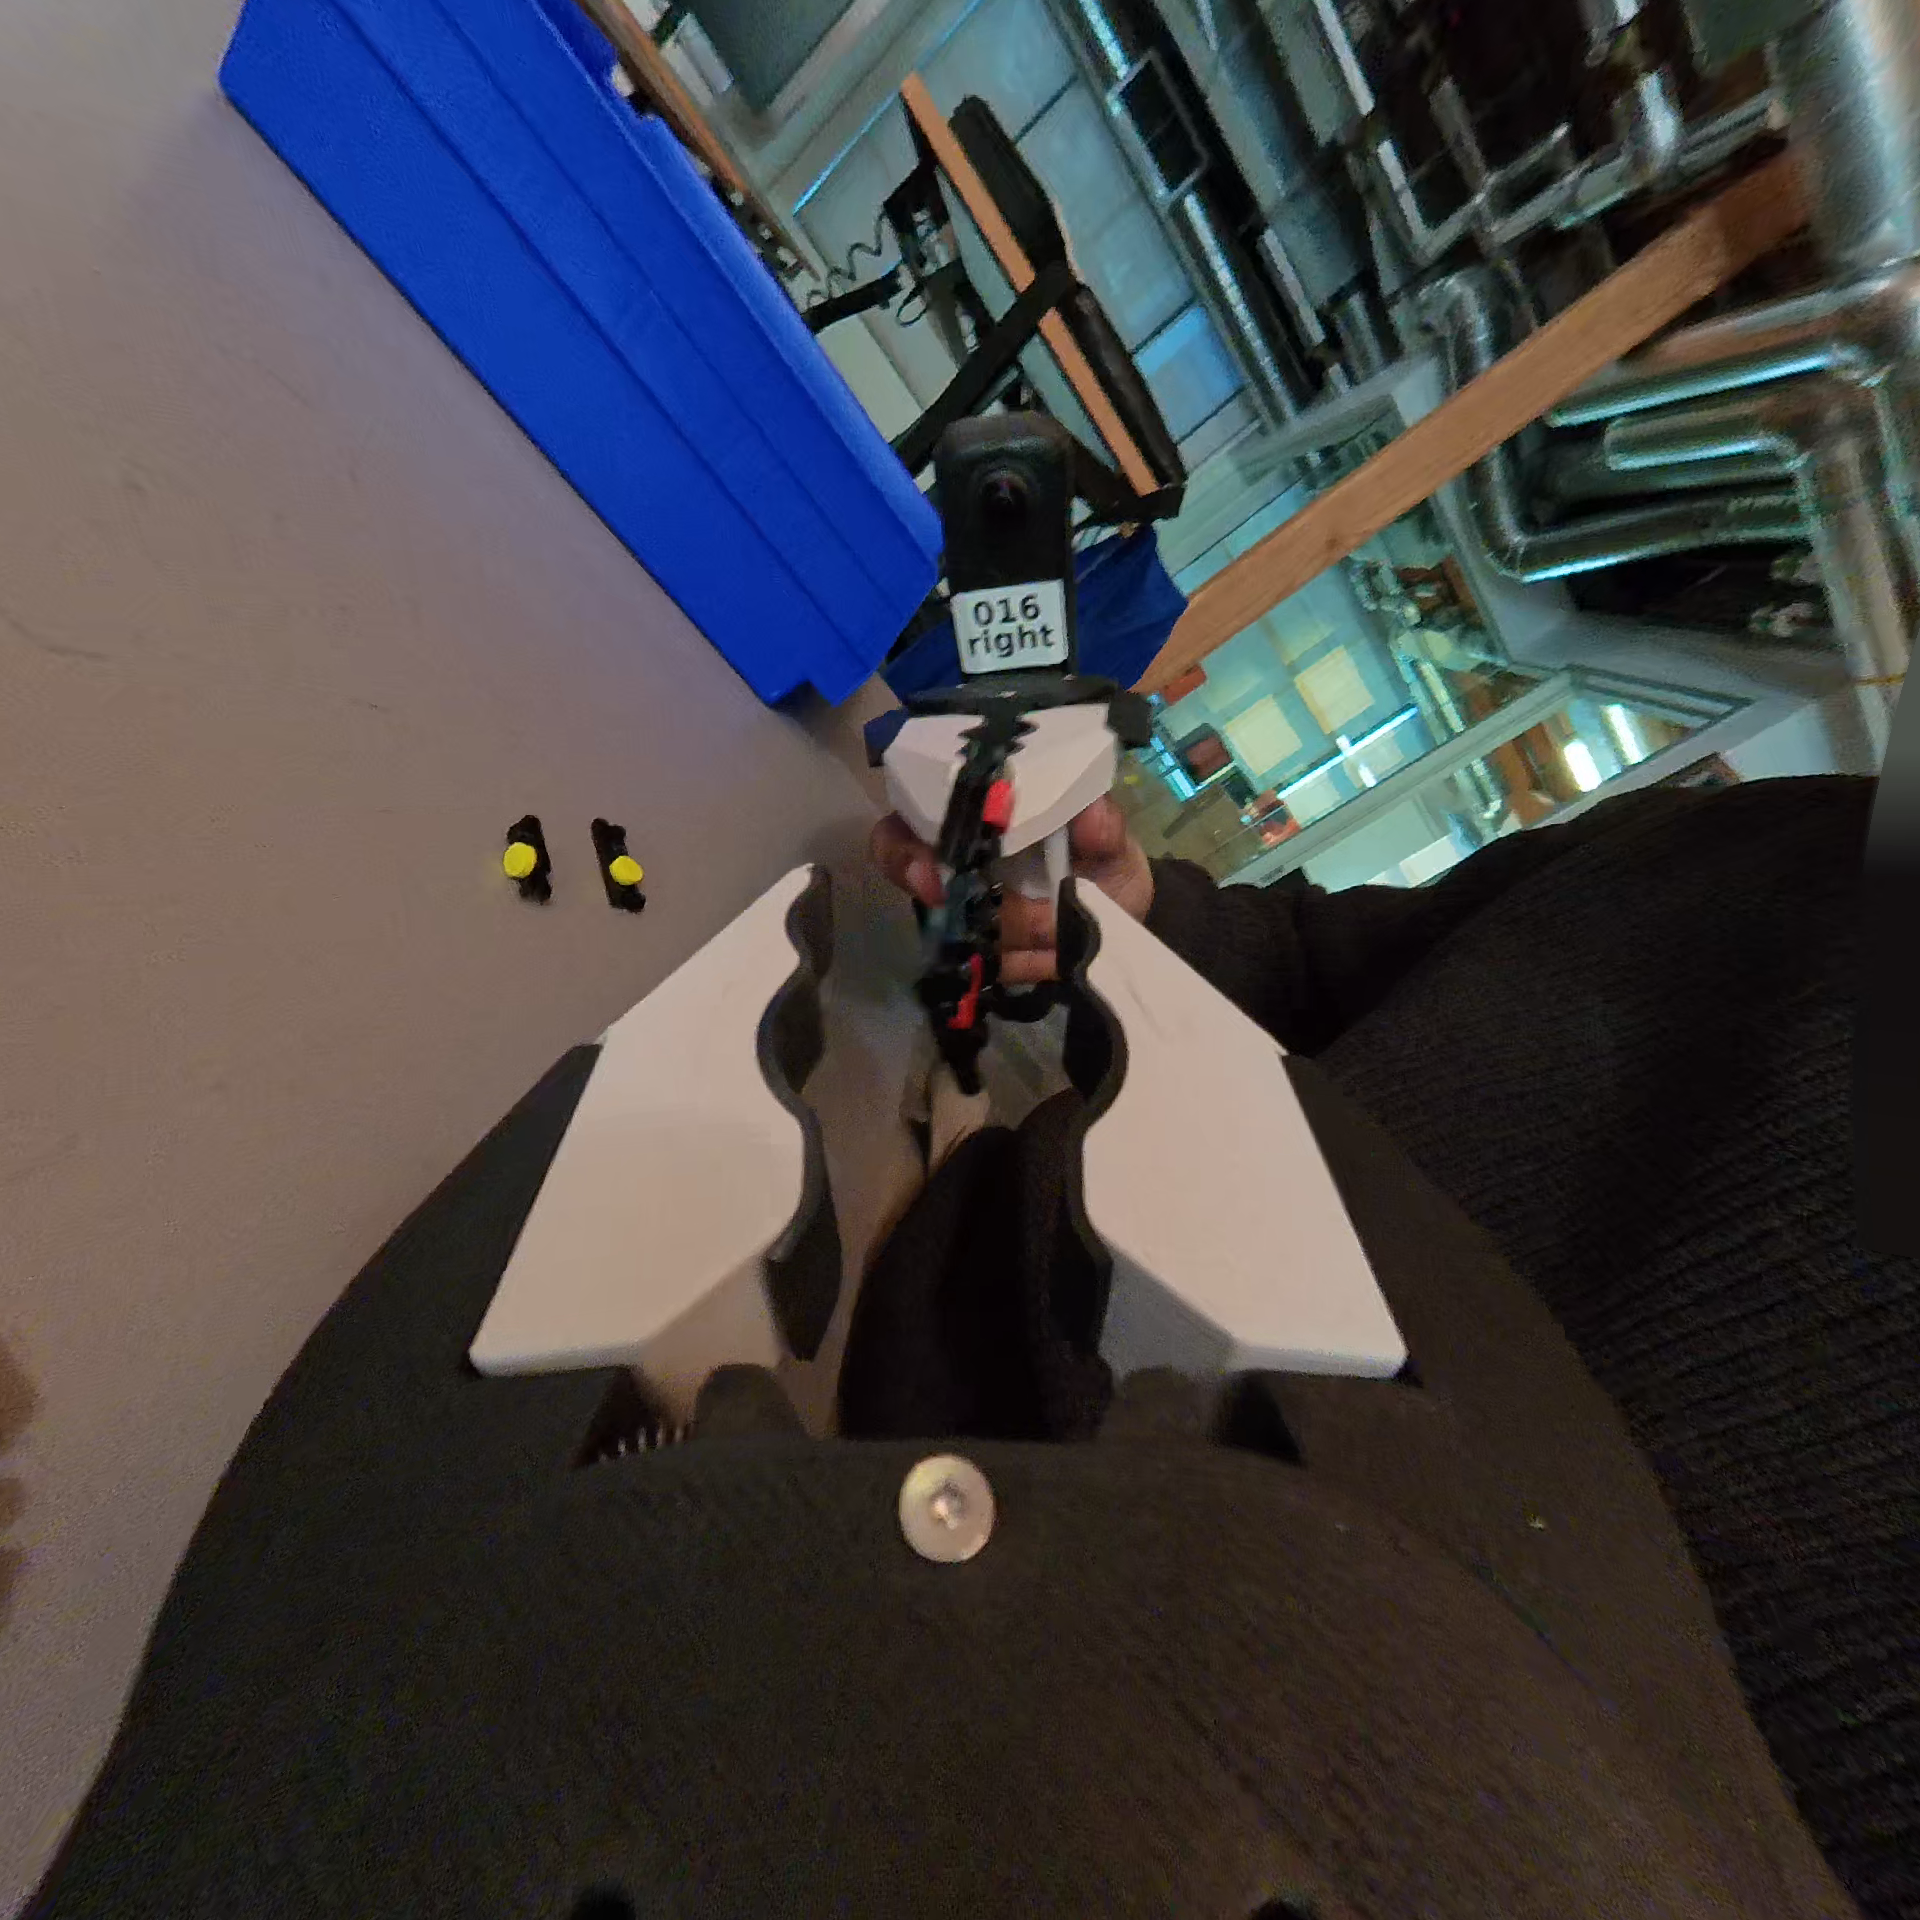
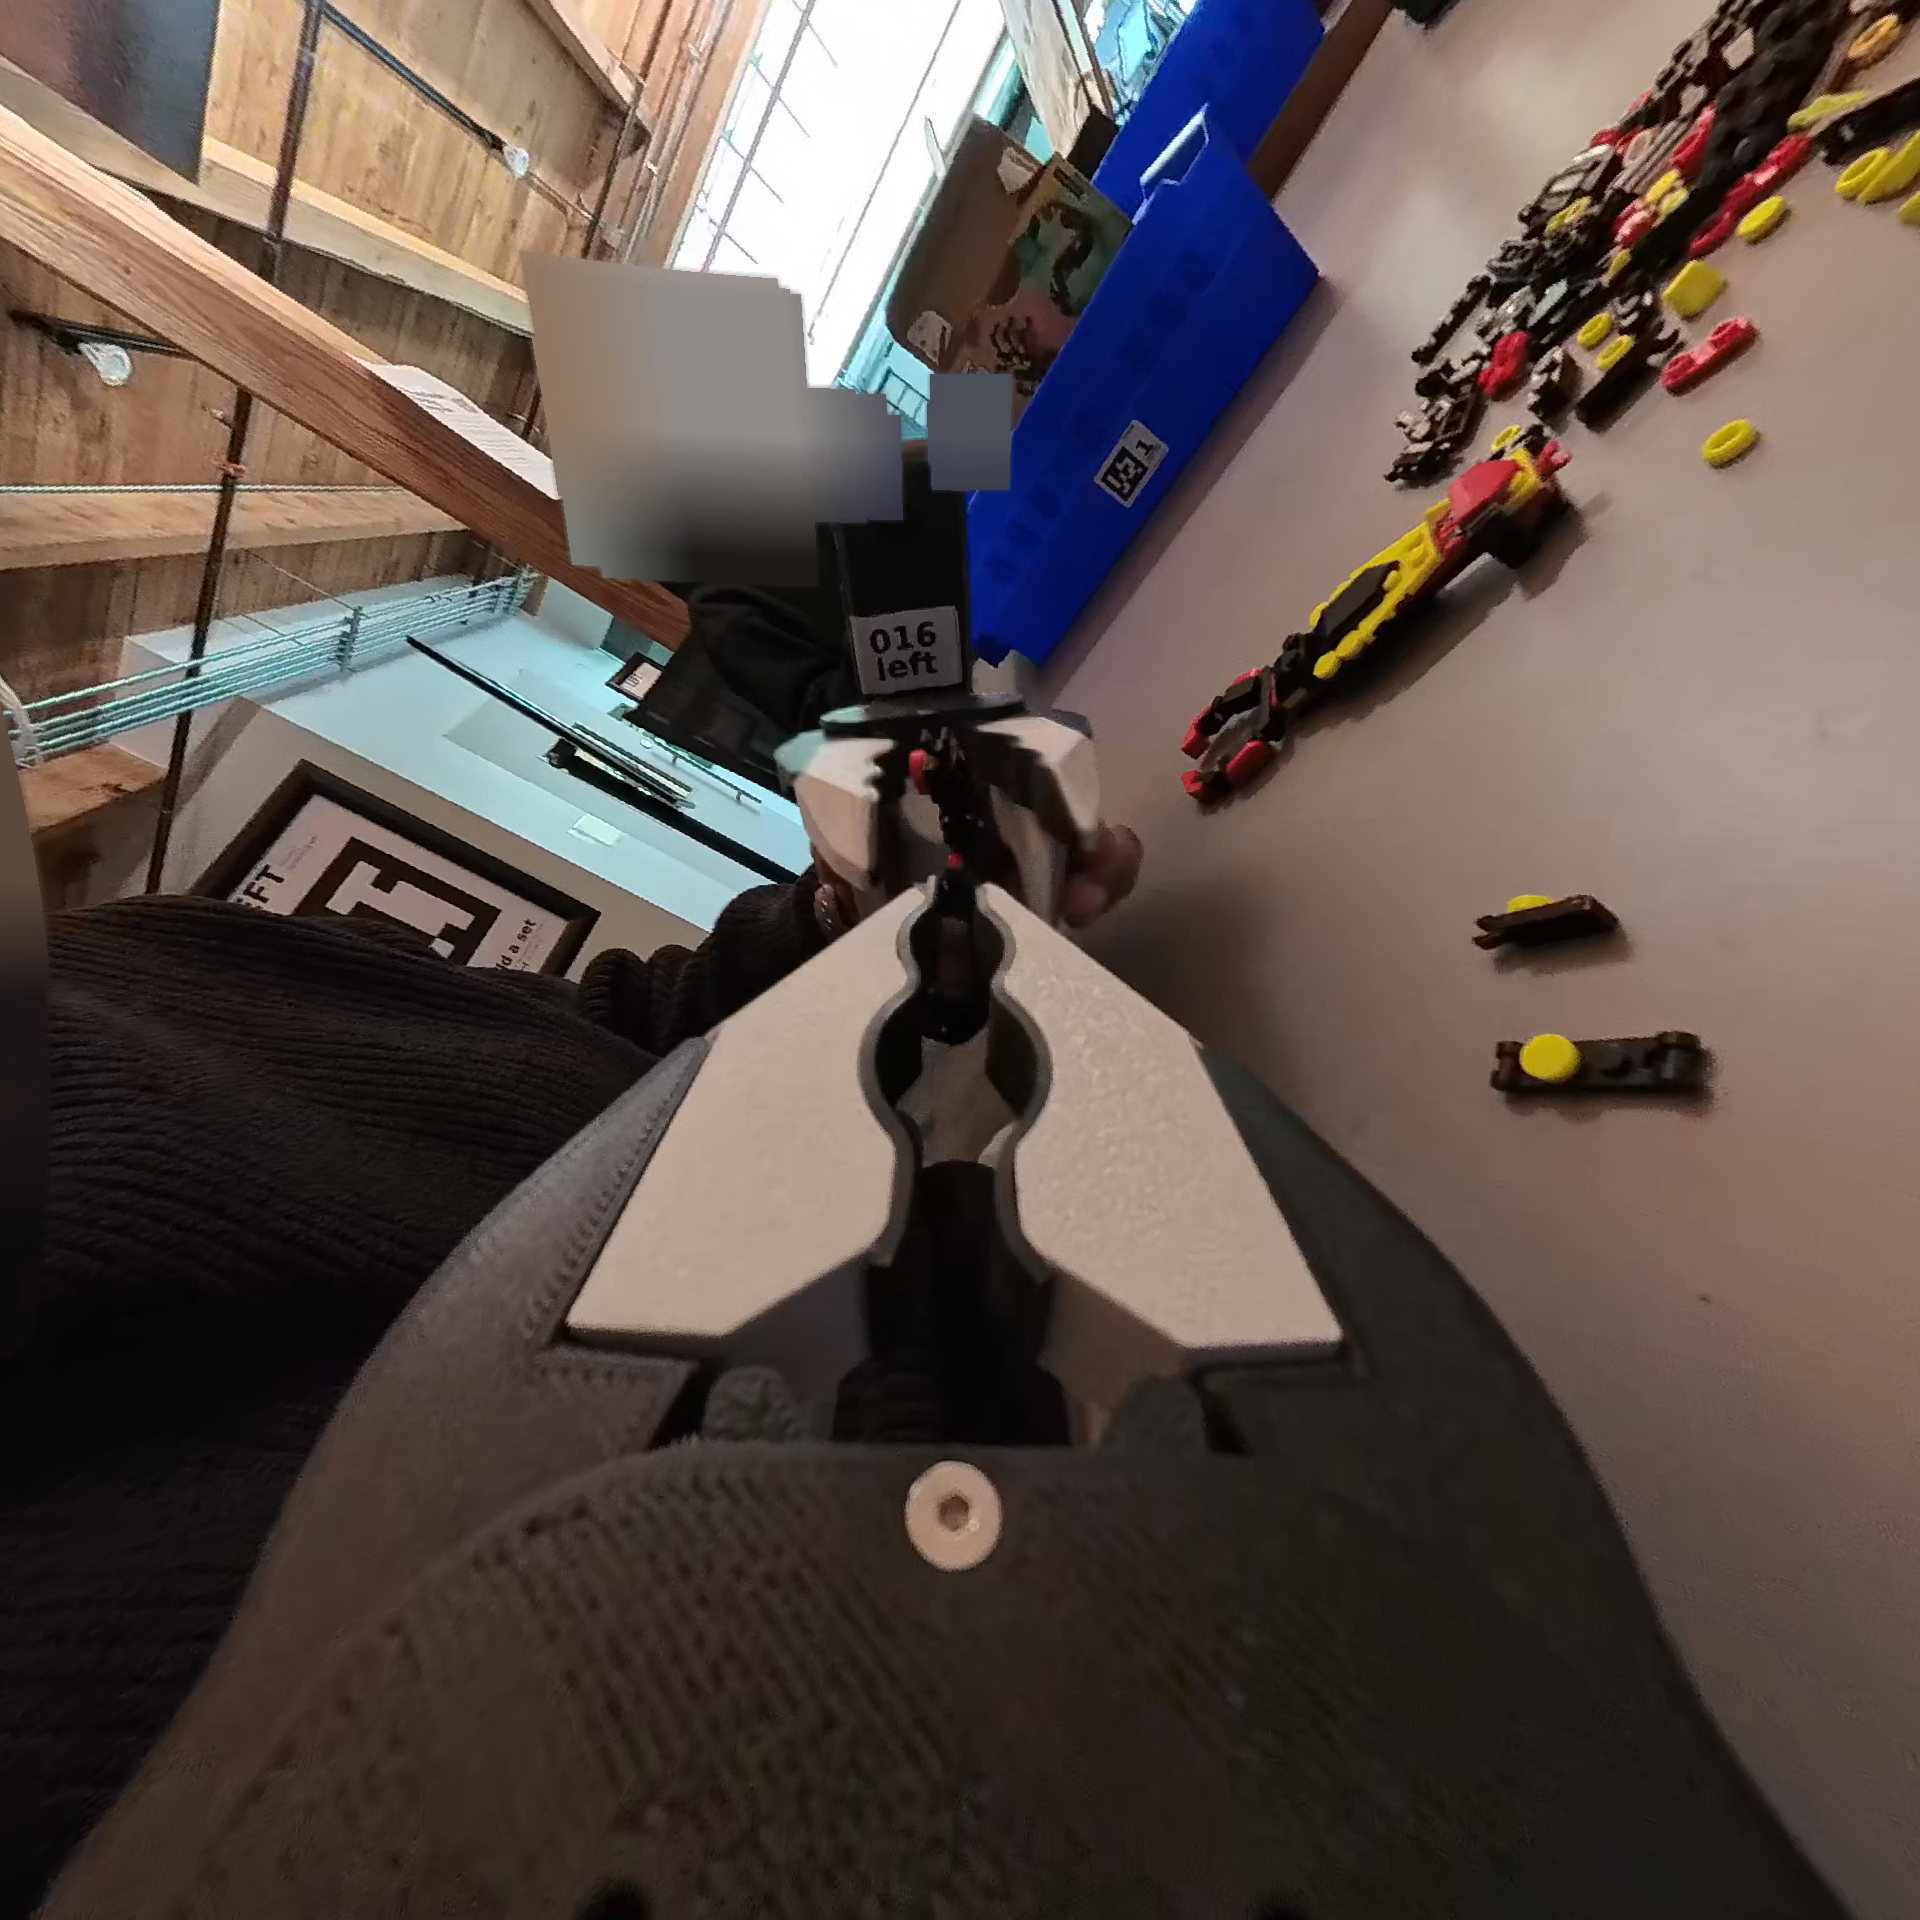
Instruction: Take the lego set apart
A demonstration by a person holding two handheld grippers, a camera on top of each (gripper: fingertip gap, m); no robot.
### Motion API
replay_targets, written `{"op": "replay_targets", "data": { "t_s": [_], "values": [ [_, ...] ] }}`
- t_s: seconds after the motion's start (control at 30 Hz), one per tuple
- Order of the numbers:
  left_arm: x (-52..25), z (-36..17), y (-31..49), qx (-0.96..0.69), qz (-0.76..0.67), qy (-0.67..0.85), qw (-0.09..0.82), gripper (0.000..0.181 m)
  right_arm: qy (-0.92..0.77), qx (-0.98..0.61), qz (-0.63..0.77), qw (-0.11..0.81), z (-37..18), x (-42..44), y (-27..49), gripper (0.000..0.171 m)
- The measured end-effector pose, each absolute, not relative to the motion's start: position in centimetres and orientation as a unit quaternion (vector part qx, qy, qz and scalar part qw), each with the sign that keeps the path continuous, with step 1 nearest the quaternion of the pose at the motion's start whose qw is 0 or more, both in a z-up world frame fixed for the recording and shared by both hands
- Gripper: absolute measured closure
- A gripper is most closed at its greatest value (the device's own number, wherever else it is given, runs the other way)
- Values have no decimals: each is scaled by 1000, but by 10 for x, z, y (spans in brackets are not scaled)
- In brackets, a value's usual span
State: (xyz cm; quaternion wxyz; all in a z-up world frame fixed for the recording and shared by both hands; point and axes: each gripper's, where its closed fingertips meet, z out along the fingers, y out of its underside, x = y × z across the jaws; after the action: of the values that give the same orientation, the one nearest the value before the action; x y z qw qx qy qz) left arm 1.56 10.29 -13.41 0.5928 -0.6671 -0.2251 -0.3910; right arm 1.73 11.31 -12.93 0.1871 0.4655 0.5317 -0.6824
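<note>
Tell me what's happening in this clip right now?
A person holds two grippers facing each other above the table. The right gripper is clamped on a thin black-and-red lego piece, which hangs between the open fingers of the left gripper. Two black pieces with yellow studs and a pile of loose parts lie on the table.

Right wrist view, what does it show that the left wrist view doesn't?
Only the right wrist view: the pile of loose lego pieces and a yellow, black and red lego arm on the table. Only the left wrist view: a black stand with a tilted board behind the bin. Both: the blue bin, two black plates with yellow studs, and a black and red lego piece between the grippers.
</note>
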Motion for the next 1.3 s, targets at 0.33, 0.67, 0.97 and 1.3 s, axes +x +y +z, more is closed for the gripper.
{"op": "replay_targets", "data": {
  "t_s": [0.33,0.67,0.97,1.3],
  "values": [
    [33,-129,107,-692,-375,-167,594,175,532,448,-697,173,-119,18,116,168],
    [43,-107,91,-672,-419,-99,602,174,538,416,-722,128,-87,27,106,169],
    [-5,-120,73,-688,-353,-161,613,177,578,501,-637,-98,-95,-1,200,168],
    [11,-157,90,-735,-338,-177,561,177,503,577,-639,76,-148,-8,183,168]
  ]
}}
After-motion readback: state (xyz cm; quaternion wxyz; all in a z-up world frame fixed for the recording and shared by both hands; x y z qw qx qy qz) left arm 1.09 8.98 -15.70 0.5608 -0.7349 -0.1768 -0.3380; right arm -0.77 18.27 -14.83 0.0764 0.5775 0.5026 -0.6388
